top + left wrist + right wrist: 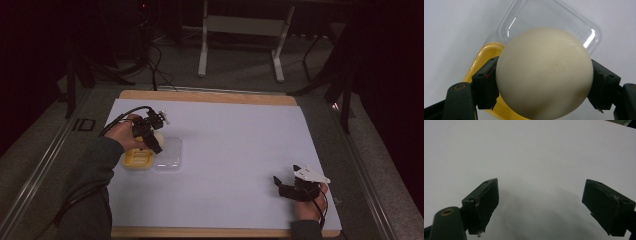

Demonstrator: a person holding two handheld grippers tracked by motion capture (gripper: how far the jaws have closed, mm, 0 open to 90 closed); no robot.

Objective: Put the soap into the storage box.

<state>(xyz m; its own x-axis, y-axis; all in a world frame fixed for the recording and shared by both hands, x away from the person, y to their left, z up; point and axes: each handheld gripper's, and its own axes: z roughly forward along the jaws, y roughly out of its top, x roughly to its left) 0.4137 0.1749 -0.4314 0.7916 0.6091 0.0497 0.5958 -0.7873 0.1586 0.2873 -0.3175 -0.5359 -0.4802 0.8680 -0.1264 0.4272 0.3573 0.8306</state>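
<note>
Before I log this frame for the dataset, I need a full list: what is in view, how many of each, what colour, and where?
ball: one, cream white, clamped between the left gripper's fingers, above the tray
tray: one, yellow, on the mat near its left edge
lid: one, clear plastic, lying flat against the tray's right side
mat: one, white, covering most of the table
table: one, wooden edge showing along the far and near sides
stand: one, pale metal legs, on the floor beyond the table
left gripper: one, black, held over the tray, shut on the ball
right gripper: one, black with a grey plate, near the mat's right front corner, fingers apart with nothing between them
</note>
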